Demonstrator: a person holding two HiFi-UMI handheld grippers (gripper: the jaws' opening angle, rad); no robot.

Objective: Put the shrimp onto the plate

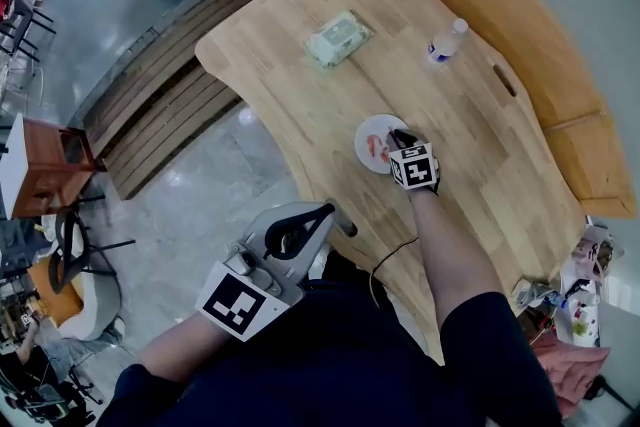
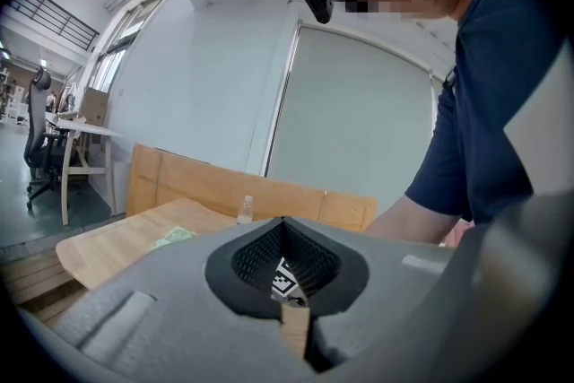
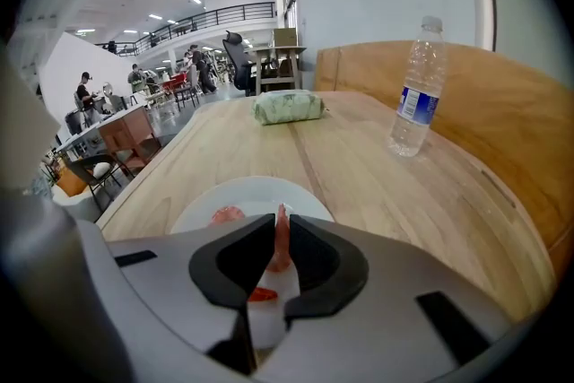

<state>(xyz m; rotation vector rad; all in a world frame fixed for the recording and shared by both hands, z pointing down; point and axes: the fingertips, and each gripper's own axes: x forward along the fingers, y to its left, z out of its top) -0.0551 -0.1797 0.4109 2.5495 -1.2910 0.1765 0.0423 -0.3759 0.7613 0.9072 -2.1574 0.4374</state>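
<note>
A small white plate (image 1: 366,141) (image 3: 242,195) lies on the wooden table (image 1: 330,105). My right gripper (image 1: 399,137) (image 3: 279,225) hangs over it, shut on a pink shrimp (image 3: 281,242) held upright between the fingertips. Another shrimp (image 3: 226,215) (image 1: 373,145) lies on the plate's left part, and an orange-red piece (image 3: 262,293) shows below the held one. My left gripper (image 1: 335,213) (image 2: 287,299) is off the table near the person's body, its jaws shut with nothing in them.
A green packet (image 1: 338,37) (image 3: 287,107) lies toward the far side of the table. A clear water bottle (image 1: 446,40) (image 3: 417,89) stands at the right. A wooden bench back (image 1: 560,85) runs along the table's far right side.
</note>
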